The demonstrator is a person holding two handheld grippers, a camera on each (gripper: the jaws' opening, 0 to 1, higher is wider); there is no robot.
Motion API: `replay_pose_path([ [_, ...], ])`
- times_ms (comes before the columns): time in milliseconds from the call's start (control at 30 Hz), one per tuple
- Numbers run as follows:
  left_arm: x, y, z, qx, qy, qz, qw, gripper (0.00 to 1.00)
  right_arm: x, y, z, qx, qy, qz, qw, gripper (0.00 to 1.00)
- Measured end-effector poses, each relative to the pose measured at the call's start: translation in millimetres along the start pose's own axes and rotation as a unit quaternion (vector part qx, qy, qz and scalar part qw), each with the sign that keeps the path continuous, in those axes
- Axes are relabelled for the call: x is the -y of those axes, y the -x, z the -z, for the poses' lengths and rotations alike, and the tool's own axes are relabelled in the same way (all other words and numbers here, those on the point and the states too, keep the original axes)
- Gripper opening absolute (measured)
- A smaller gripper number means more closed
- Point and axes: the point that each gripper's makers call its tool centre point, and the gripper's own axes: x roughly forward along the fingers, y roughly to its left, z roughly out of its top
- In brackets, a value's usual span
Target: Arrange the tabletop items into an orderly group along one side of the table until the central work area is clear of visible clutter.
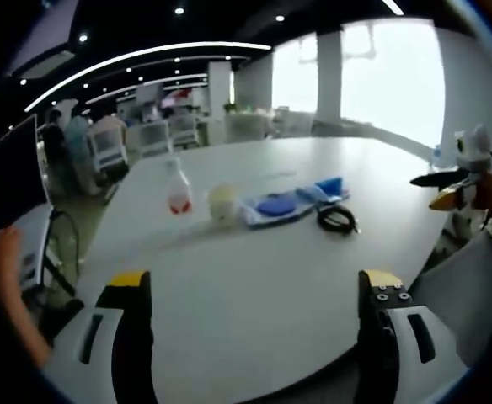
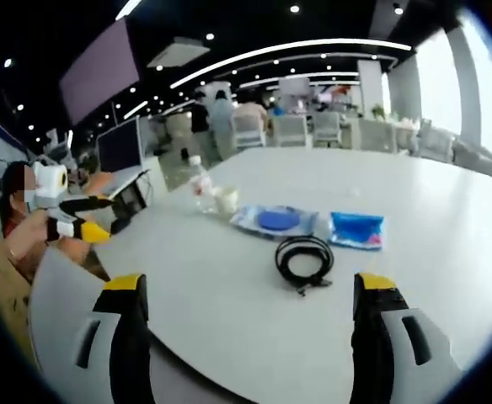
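I am holding my left gripper (image 1: 254, 290) and right gripper (image 2: 250, 295) with jaws spread wide, gripping nothing; the bottle (image 1: 177, 187), cup (image 1: 222, 202), blue packets (image 2: 355, 229) and black cable (image 2: 305, 257) are sitting mid-frame on the white table (image 1: 254, 286).

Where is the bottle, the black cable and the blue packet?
bottle (image 2: 200, 187), right gripper view, on its clear body.
black cable (image 2: 304, 257), right gripper view, on the coil's strand.
blue packet (image 2: 356, 230), right gripper view, on its middle.

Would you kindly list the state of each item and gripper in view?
left gripper: open, empty
right gripper: open, empty
bottle: upright, capped
cup: upright
black cable: coiled, flat on table
blue packet: lying flat
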Motion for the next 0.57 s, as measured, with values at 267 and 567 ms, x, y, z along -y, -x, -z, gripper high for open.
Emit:
replay_pose_path([
  [267,-1.0,1.4,3.6,-0.005,0.001,-0.003,1.0,1.0,-3.1,0.3,0.0,-0.001,0.001,0.001,1.0,1.0],
  [567,-4.8,-0.1,4.8,-0.008,0.002,-0.005,1.0,1.0,-4.4,-2.4,4.1,-0.016,0.01,0.001,0.9998,1.0],
])
